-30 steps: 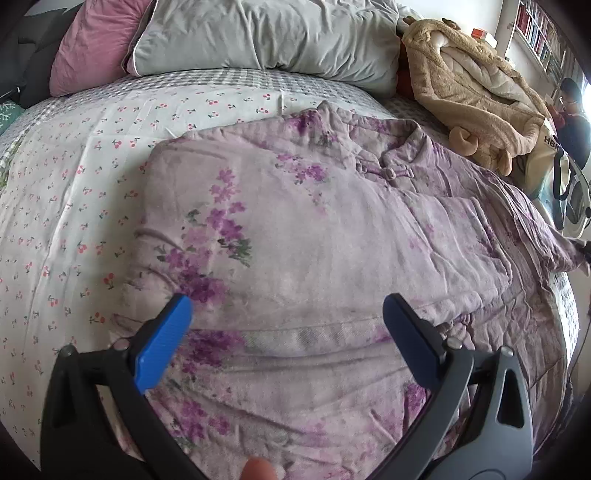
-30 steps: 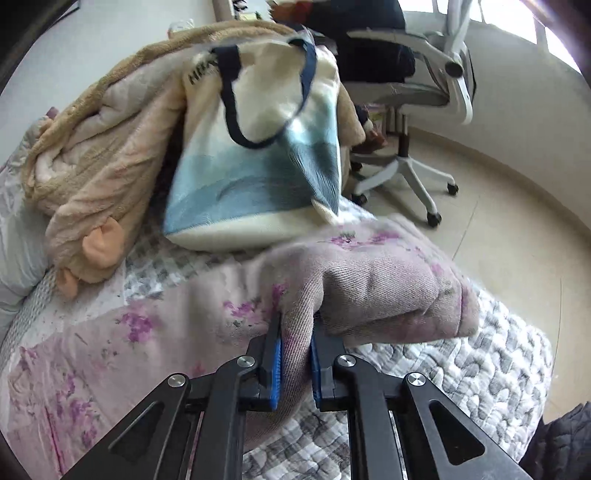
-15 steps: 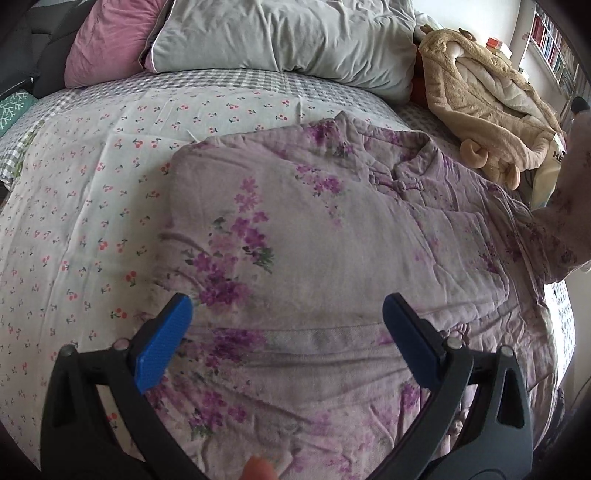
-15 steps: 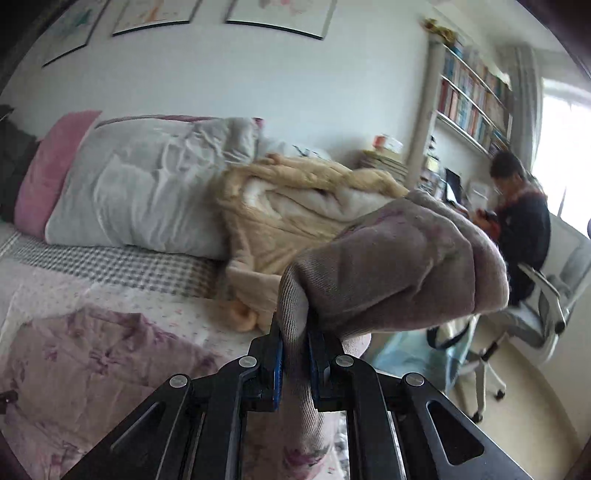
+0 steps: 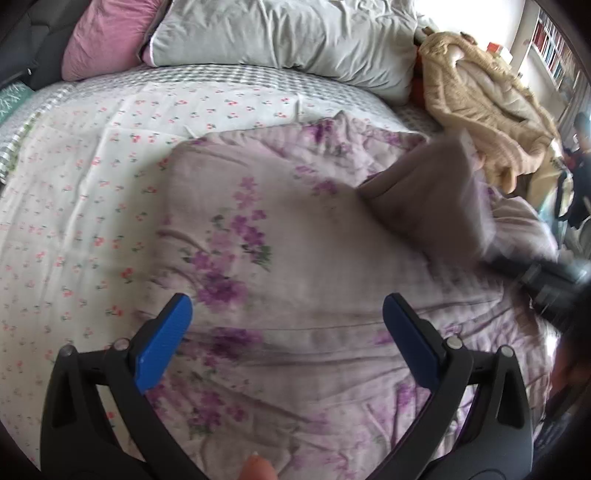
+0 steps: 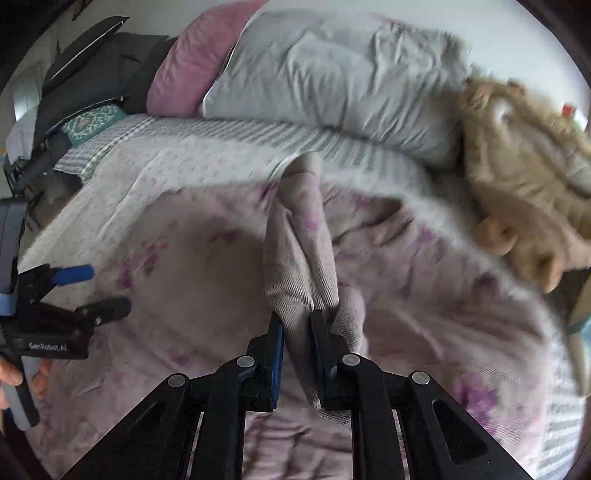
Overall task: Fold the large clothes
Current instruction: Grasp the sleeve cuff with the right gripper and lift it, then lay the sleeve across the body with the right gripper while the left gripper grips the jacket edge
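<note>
A padded lilac jacket with purple flowers [image 5: 280, 266] lies spread on the bed. My left gripper [image 5: 287, 332] is open and empty, hovering over the jacket's lower front; it also shows in the right wrist view [image 6: 81, 291]. My right gripper [image 6: 298, 325] is shut on the jacket's sleeve [image 6: 299, 251] and holds it over the jacket's chest. The sleeve shows blurred in the left wrist view [image 5: 432, 188], folded in across the jacket's right side, with the right gripper's body [image 5: 550, 280] behind it.
A grey pillow [image 5: 288, 33] and a pink pillow [image 5: 107, 40] lie at the head of the bed. A beige fleece garment [image 5: 480, 88] is heaped at the right. The flowered sheet [image 5: 74, 184] lies bare to the left. A seated person [image 5: 580, 147] is at the far right.
My right gripper has swung the sleeve from the bed's right edge up and over onto the jacket's chest. The left gripper stayed open, drifting slightly over the jacket.
</note>
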A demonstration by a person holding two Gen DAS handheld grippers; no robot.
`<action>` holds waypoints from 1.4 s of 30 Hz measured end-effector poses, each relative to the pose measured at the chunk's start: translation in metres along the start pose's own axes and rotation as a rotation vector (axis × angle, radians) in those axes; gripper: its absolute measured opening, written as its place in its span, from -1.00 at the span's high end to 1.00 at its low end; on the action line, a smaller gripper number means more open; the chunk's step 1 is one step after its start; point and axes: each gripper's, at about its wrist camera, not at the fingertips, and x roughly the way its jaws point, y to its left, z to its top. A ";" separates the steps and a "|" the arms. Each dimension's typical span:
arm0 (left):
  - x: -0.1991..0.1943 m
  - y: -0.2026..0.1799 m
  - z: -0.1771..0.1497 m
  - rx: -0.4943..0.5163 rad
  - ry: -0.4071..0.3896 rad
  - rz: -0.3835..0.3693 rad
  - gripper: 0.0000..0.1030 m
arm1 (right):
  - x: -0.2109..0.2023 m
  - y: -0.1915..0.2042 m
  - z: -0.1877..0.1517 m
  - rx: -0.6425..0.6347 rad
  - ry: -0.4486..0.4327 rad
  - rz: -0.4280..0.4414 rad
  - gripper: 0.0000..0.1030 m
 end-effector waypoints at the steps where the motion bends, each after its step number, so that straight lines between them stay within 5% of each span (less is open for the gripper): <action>1: 0.000 0.001 0.001 -0.020 -0.001 -0.036 -0.99 | 0.013 -0.002 -0.011 0.076 0.042 0.126 0.54; 2: -0.001 0.002 0.002 -0.039 -0.002 -0.059 -0.99 | 0.023 -0.004 -0.021 0.156 0.066 0.257 0.22; 4: -0.001 0.002 0.003 -0.061 0.000 -0.103 -0.99 | 0.026 -0.004 -0.034 0.228 0.069 0.368 -0.37; 10: 0.025 -0.017 0.005 -0.066 0.061 -0.217 -0.79 | -0.018 -0.016 -0.042 0.241 -0.050 0.179 -0.41; 15: 0.078 -0.032 0.006 -0.082 0.182 -0.256 -0.20 | -0.049 -0.063 -0.047 0.325 -0.181 0.039 -0.43; 16: 0.082 -0.034 0.006 -0.099 0.180 -0.278 -0.12 | -0.053 -0.073 -0.049 0.336 -0.189 0.001 -0.43; 18: 0.080 -0.040 0.009 -0.109 0.163 -0.303 0.47 | -0.056 -0.092 -0.050 0.356 -0.196 -0.085 -0.43; 21: 0.042 -0.048 0.016 -0.066 -0.002 -0.324 0.64 | -0.065 -0.122 -0.056 0.405 -0.227 -0.149 -0.43; 24: 0.006 -0.043 0.021 -0.081 -0.152 -0.257 0.65 | -0.077 -0.149 -0.061 0.447 -0.255 -0.203 -0.43; 26: -0.001 -0.038 0.024 -0.057 -0.198 -0.138 0.65 | -0.082 -0.164 -0.065 0.476 -0.273 -0.240 -0.43; 28: 0.014 -0.035 0.024 -0.013 -0.144 -0.035 0.60 | -0.080 -0.177 -0.070 0.509 -0.275 -0.247 -0.44; 31: 0.042 -0.023 0.015 -0.017 -0.041 -0.009 0.59 | -0.059 -0.193 -0.077 0.549 -0.210 -0.255 -0.44; 36: 0.032 -0.017 0.004 -0.010 -0.122 -0.013 0.66 | -0.032 -0.199 -0.086 0.552 -0.165 -0.280 -0.43; 39: 0.020 -0.025 0.010 0.027 -0.192 0.056 0.65 | -0.044 -0.189 -0.078 0.508 -0.204 -0.310 -0.42; 42: 0.058 -0.021 0.004 0.088 -0.057 0.185 0.46 | -0.031 -0.187 -0.081 0.489 -0.162 -0.360 -0.42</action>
